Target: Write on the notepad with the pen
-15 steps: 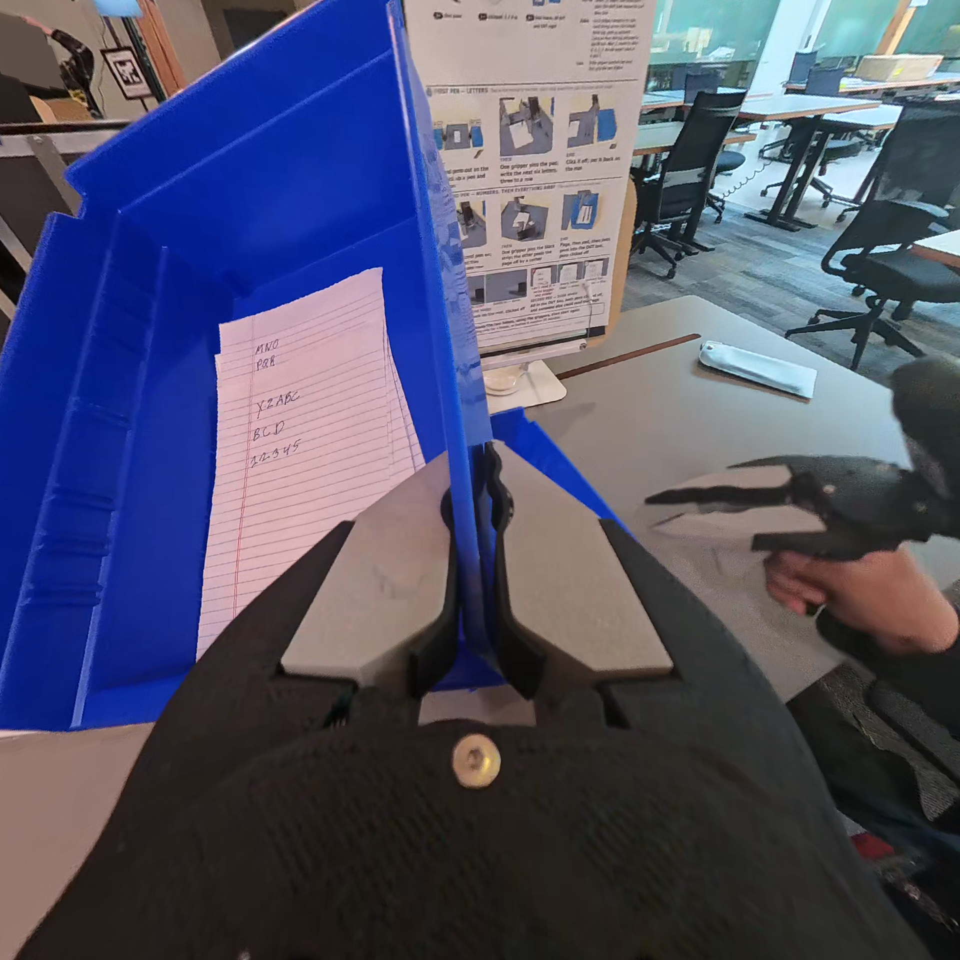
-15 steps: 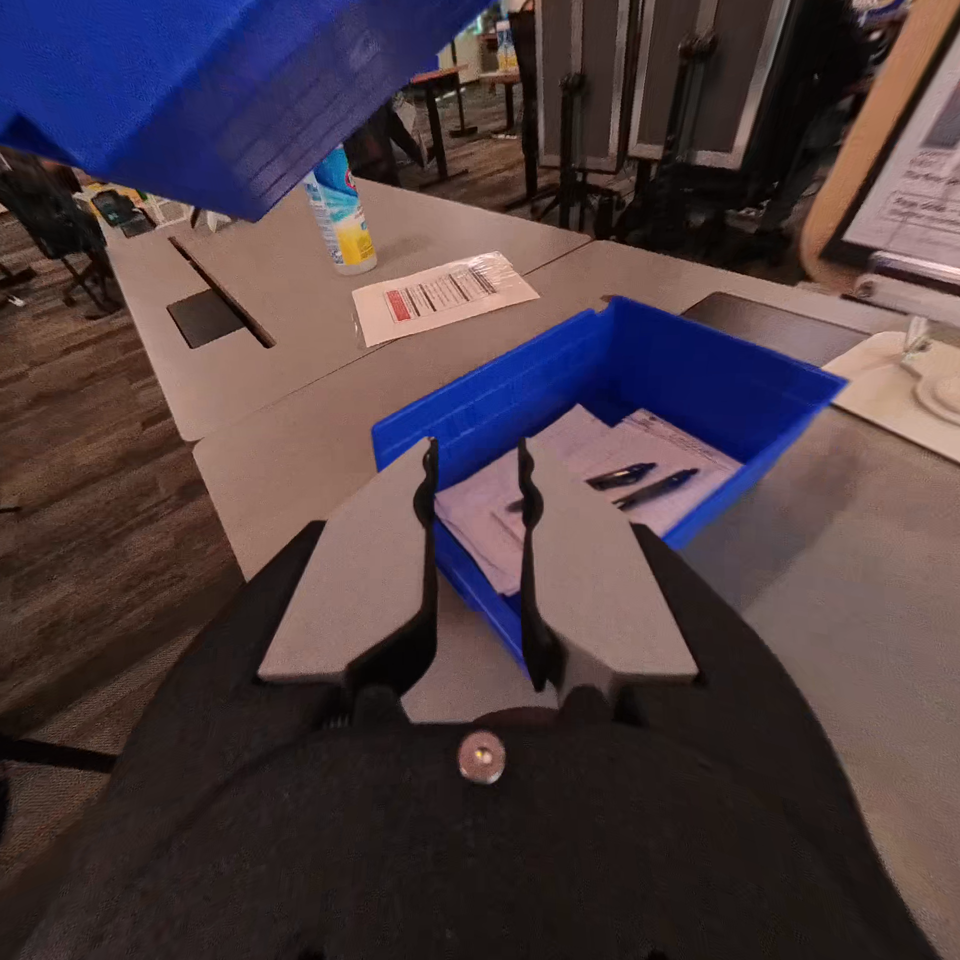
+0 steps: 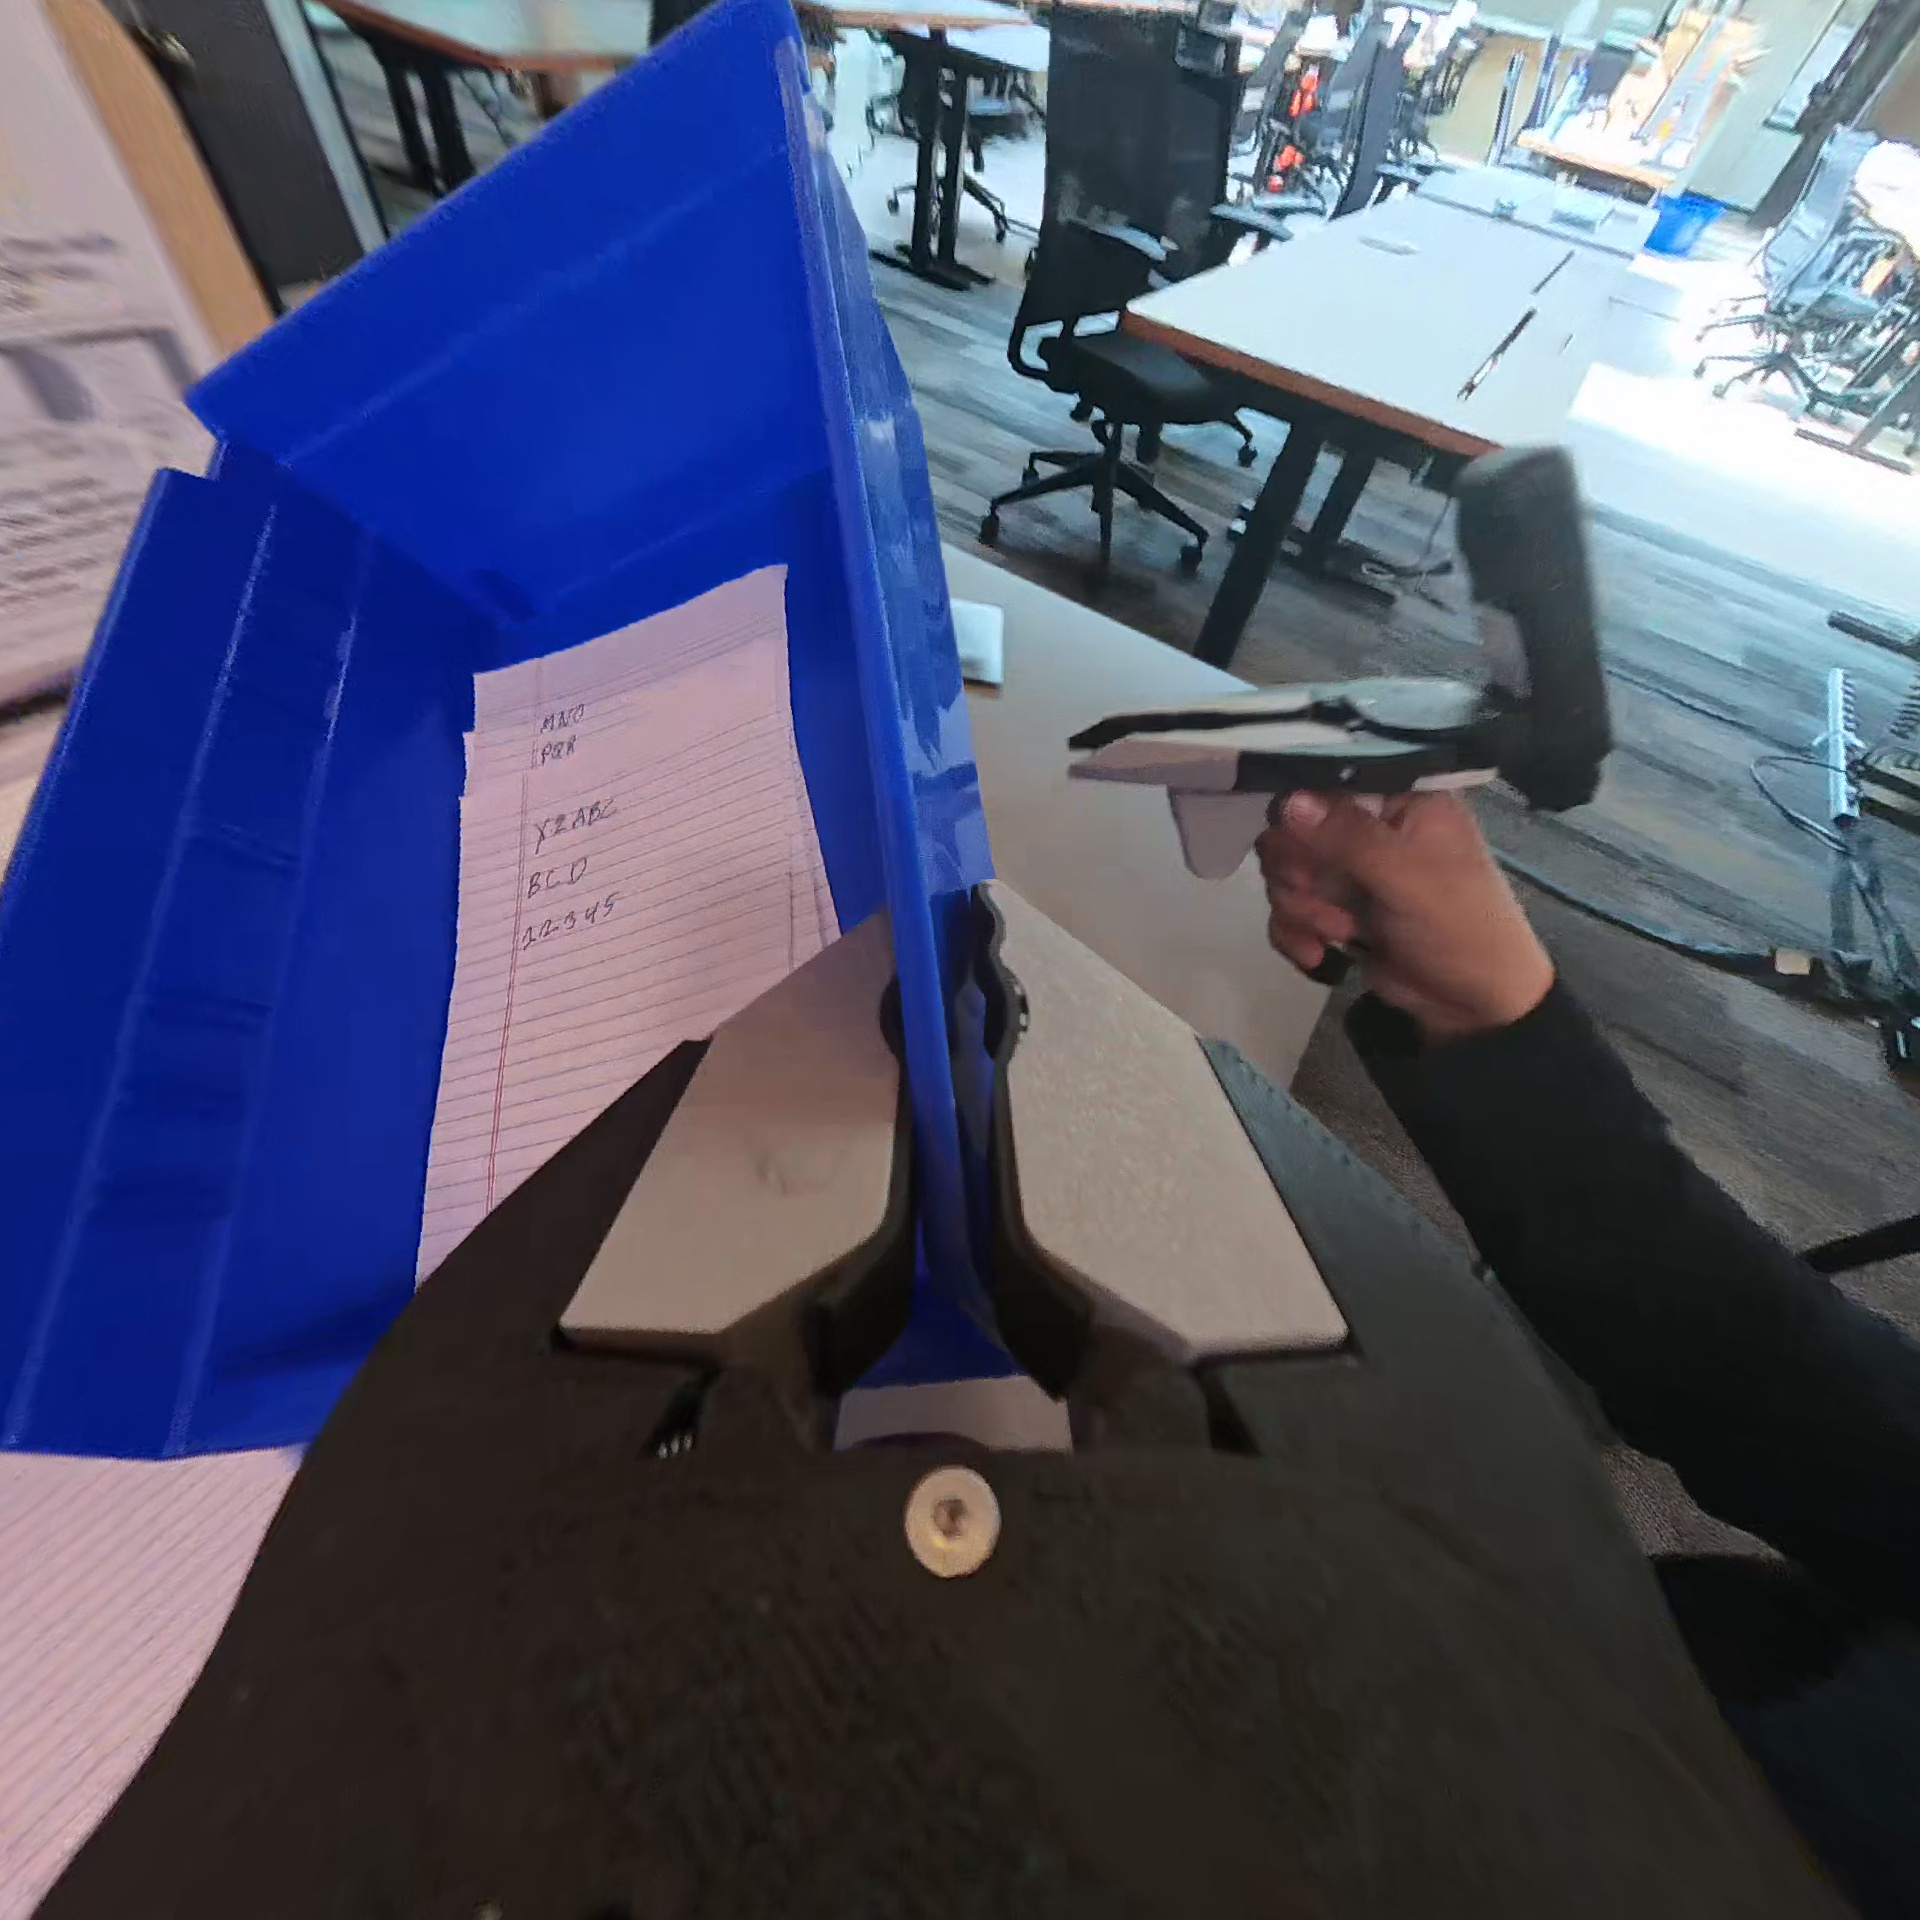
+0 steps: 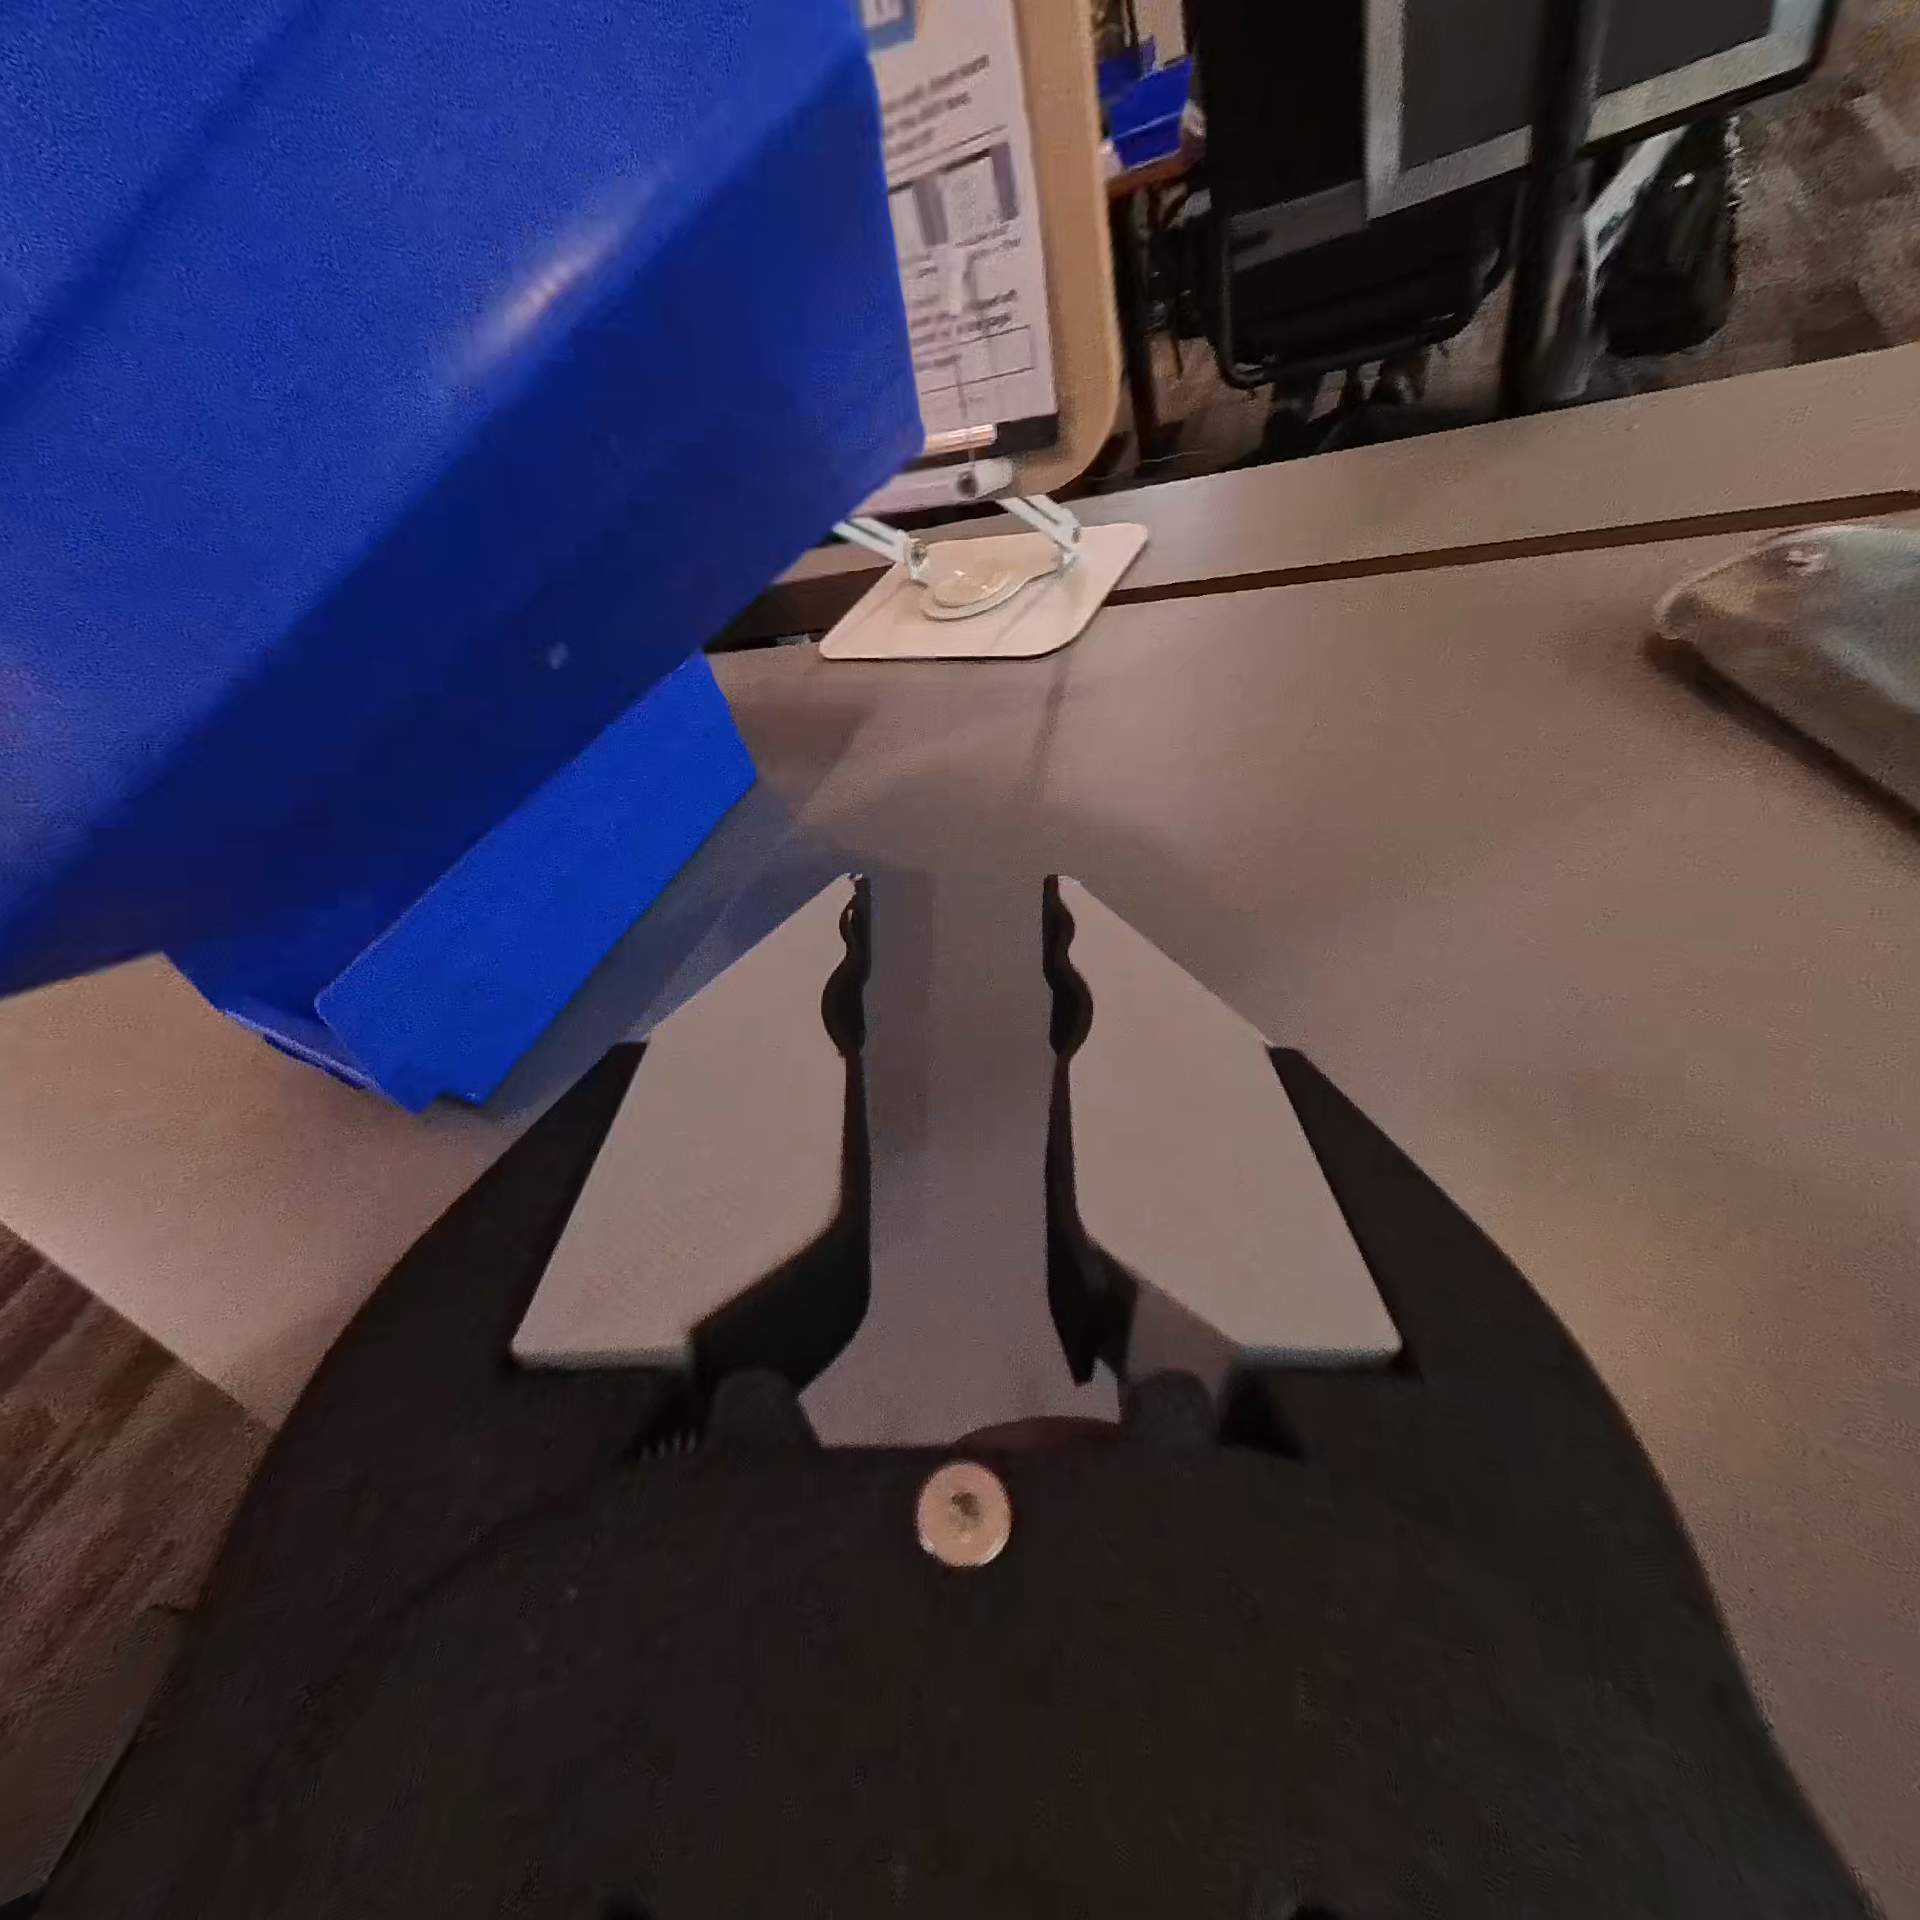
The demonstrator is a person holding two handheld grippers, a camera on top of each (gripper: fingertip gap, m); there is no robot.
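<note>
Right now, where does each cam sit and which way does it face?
Left wrist view: on the left claw, looking along its fingers clamped on the raised blue bin wall; lined sheets inside; the right claw and holding hand show beyond.
Right wrist view: on the right claw, open and empty, facing across the grey table toward a stand base; only its own fingers show.
Shared: the lifted blue bin and the table.

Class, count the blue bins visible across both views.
2. One blue bin is lifted, clamped by the left gripper; a second blue bin sits on the table beneath it.
</note>
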